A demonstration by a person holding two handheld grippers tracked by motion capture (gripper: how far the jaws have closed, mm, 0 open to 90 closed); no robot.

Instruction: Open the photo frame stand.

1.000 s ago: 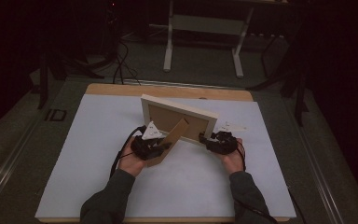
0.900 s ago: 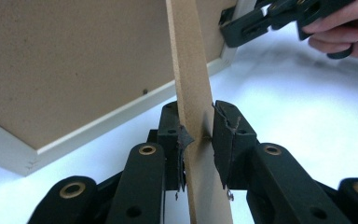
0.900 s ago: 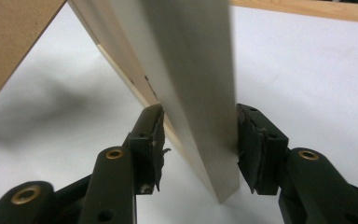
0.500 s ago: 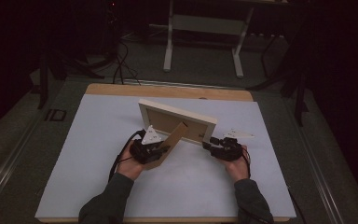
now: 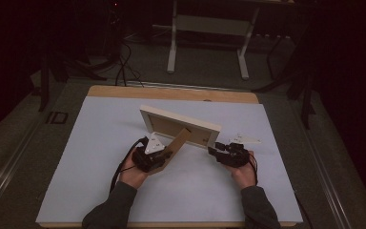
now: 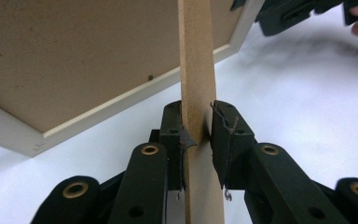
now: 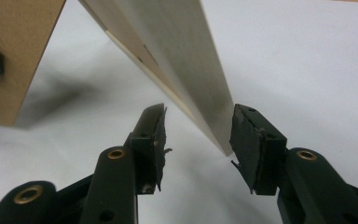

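Scene: we see a person's 2 forearms come in from the bottom of the high view, each hand holding 1 tool over a white worktop (image 5: 100,157).
Frame: a pale wooden picture frame (image 5: 181,119) stands on edge near the middle of the worktop, tilted, its brown back facing the person.
Frame in left gripper view: the brown back (image 6: 74,56) with its pale border fills the upper left.
Stand: a brown board stand (image 5: 174,148) slopes from the frame's back down toward the left hand.
Left tool: the left tool (image 5: 153,155) sits just in front of the frame; in its own view (image 6: 197,130) both black jaws press on the thin edge of the stand (image 6: 196,70), so we read it as gripping the stand.
Right tool: the right tool (image 5: 215,151) sits at the frame's right end; in its own view (image 7: 196,135) the jaws stand apart.
Frame corner: the frame's pale lower corner (image 7: 205,107) lies between those jaws, close against 1 pad and clear of the other, so this tool is open, not gripping.
Jaw motion: the right jaws have just closed a little around that corner.
Background: a dark floor and a pale desk base (image 5: 207,38) lie beyond the worktop.
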